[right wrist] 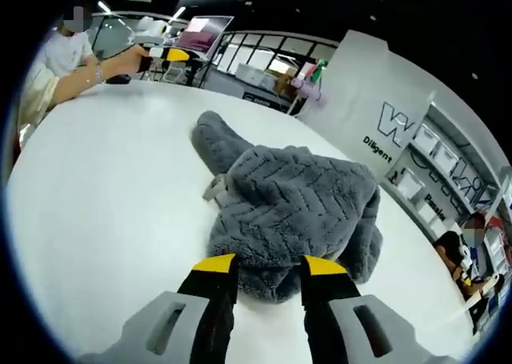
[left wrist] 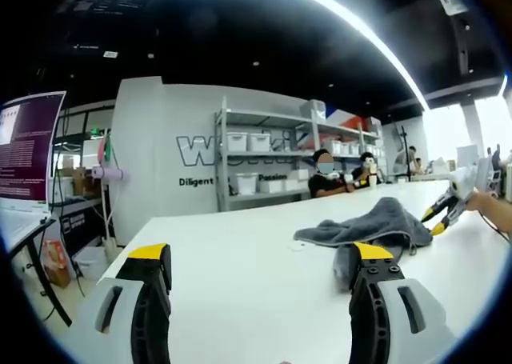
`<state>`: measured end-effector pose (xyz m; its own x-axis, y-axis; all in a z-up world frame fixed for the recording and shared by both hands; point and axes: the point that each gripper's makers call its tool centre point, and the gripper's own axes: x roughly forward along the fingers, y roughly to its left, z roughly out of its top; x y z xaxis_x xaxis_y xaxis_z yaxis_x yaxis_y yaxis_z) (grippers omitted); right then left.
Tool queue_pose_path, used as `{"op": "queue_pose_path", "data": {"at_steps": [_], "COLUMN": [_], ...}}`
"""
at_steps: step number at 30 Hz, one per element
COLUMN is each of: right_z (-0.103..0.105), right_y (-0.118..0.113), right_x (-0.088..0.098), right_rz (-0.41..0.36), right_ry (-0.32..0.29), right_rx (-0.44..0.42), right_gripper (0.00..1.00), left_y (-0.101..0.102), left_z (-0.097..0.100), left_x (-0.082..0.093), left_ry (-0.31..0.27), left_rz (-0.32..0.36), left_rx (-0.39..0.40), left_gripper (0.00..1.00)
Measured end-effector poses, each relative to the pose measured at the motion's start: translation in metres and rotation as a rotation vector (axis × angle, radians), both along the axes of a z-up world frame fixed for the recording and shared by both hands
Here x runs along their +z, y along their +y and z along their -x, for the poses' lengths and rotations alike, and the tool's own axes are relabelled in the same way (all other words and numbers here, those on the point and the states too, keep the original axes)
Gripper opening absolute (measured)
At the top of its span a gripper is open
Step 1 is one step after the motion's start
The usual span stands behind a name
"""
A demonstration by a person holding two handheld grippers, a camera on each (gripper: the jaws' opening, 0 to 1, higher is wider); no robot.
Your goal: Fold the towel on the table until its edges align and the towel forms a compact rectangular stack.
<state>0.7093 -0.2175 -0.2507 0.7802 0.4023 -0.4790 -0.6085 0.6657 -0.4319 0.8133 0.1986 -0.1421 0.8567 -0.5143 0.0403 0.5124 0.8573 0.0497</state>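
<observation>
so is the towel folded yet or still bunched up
Bunched up: the grey towel lies in a rumpled heap on the white table, edges unaligned.

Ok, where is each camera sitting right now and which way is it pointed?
Left gripper view: rides on the left gripper, low over the white table, looking across it at the grey towel and shelves; its own jaws stand wide apart, and the right gripper reaches in beside the towel.
Right gripper view: rides on the right gripper, looking down at the crumpled towel just past its tips; its jaws are open.
Shared: towel, table, and the lettered white wall.
</observation>
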Motion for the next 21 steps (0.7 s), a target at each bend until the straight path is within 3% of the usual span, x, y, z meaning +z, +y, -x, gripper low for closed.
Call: {"op": "queue_pose_path", "data": {"at_steps": [5, 11, 16, 19, 21], "right_z": [0.001, 0.005, 0.005, 0.009, 0.008], "right_y": [0.005, 0.005, 0.004, 0.009, 0.008], "right_x": [-0.004, -0.010, -0.011, -0.015, -0.016], "right_rz": [-0.020, -0.135, -0.172, -0.247, -0.267], "right_ry": [0.018, 0.105, 0.121, 0.186, 0.193], "right_rx": [0.022, -0.006, -0.015, -0.027, -0.037], "right_gripper": [0.26, 0.21, 0.20, 0.13, 0.12], "left_y": [0.001, 0.000, 0.000, -0.001, 0.000], "left_z": [0.000, 0.000, 0.000, 0.000, 0.000], "left_x": [0.000, -0.002, -0.003, -0.003, -0.003], "left_ry": [0.000, 0.004, 0.007, 0.009, 0.010], "left_rz": [-0.002, -0.002, -0.002, 0.003, 0.005], "left_rx": [0.002, 0.001, 0.002, -0.002, -0.003], "left_gripper": [0.90, 0.90, 0.90, 0.90, 0.89]}}
